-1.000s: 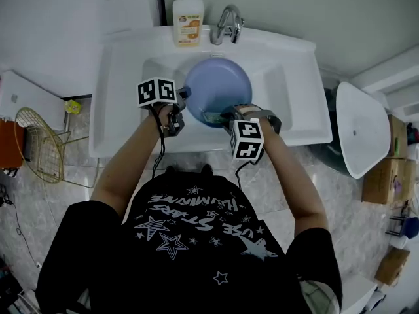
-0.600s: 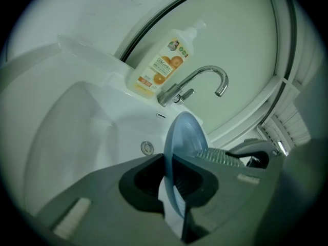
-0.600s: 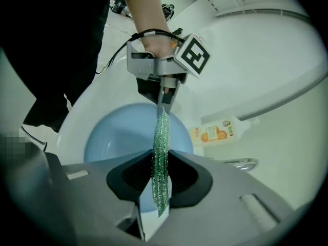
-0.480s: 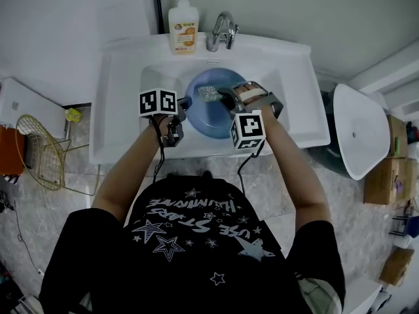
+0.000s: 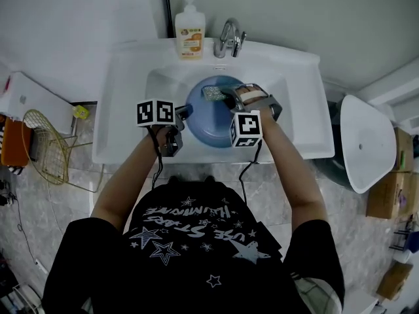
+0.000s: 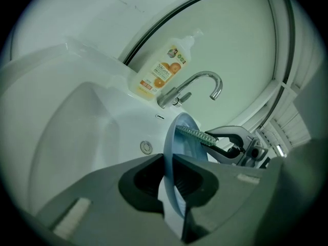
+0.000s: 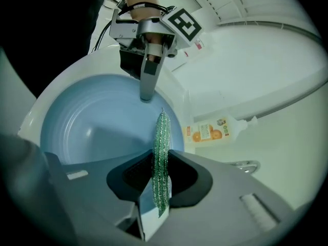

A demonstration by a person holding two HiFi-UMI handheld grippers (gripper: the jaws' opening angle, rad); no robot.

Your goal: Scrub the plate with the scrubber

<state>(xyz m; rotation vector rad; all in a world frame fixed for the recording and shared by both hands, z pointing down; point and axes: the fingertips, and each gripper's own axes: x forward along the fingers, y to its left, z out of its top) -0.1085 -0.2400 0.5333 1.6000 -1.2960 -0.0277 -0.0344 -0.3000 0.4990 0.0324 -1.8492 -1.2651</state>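
Two grippers clenched: left gripper (image 5: 179, 113) on plate (image 5: 209, 124), right gripper (image 5: 226, 96) on scrubber (image 5: 211, 93); soap bottle (image 5: 190, 31), faucet (image 5: 229, 38) on sink (image 5: 124, 133).

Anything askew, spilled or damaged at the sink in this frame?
Nothing stands out. The left gripper clamps the blue plate by its rim, tilted over the sink; the right gripper holds the green scrubber at its face. The soap bottle stands upright beside the faucet.
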